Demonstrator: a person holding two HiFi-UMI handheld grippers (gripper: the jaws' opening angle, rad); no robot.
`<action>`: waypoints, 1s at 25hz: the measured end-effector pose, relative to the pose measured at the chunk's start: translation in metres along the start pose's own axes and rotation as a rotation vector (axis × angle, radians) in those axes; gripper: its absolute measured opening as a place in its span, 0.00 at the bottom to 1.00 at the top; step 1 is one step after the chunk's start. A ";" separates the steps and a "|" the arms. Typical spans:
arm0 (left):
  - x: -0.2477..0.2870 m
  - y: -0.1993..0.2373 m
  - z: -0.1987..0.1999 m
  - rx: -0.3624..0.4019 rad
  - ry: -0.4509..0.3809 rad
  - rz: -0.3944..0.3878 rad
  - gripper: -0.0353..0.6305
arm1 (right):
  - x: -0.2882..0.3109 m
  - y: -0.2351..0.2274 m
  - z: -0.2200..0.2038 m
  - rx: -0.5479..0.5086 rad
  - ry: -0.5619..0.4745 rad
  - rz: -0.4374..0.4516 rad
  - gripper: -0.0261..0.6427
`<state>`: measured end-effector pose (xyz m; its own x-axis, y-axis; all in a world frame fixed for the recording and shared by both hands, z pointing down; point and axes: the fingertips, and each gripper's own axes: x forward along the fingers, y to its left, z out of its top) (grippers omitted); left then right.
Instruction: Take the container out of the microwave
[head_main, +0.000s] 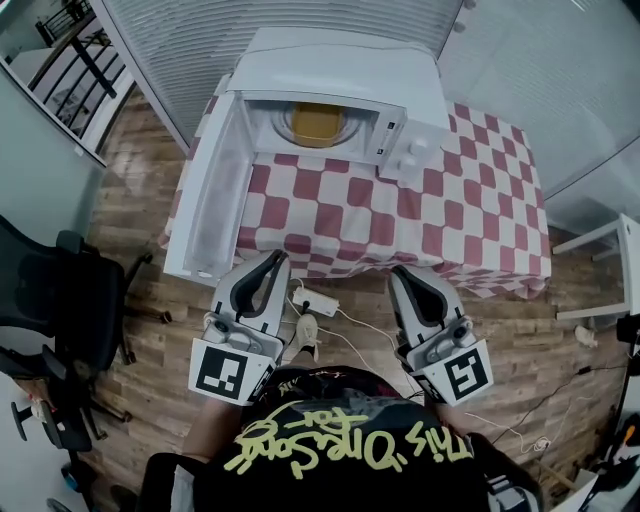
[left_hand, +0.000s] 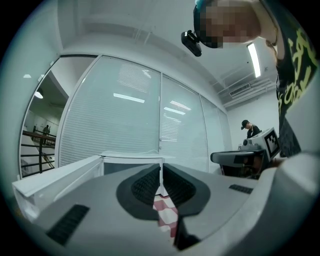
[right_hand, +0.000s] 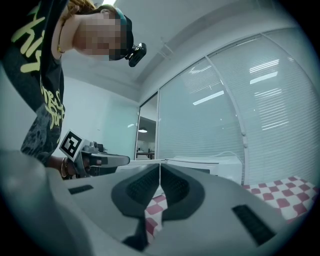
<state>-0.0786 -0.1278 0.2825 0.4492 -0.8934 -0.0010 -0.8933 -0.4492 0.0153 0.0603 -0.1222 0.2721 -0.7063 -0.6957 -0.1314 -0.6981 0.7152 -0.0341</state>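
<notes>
Right now the container (head_main: 316, 124) sits inside the open microwave (head_main: 345, 70). My left hand-held gripper (head_main: 272, 258) and right hand-held gripper (head_main: 404, 273) are closed and empty, well short of the microwave. Container looks light and rigid; I'd pinch its front rim.

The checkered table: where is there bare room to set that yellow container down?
The cloth is bare in front of the microwave, from its open door across to the right edge, and right of the microwave. The back left is crowded: the microwave and its swung-out door fill it.
</notes>
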 end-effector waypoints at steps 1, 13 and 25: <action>0.003 0.002 0.000 -0.012 0.001 -0.001 0.09 | 0.004 -0.001 -0.001 -0.002 0.000 -0.002 0.06; 0.033 0.034 -0.007 -0.024 0.016 -0.042 0.09 | 0.049 -0.016 -0.009 -0.005 0.002 -0.032 0.06; 0.053 0.049 -0.016 -0.046 0.047 -0.062 0.09 | 0.077 -0.030 -0.016 0.000 0.009 -0.046 0.06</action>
<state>-0.0983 -0.1970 0.2991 0.5049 -0.8621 0.0439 -0.8626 -0.5020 0.0626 0.0251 -0.1982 0.2787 -0.6743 -0.7286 -0.1205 -0.7301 0.6822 -0.0398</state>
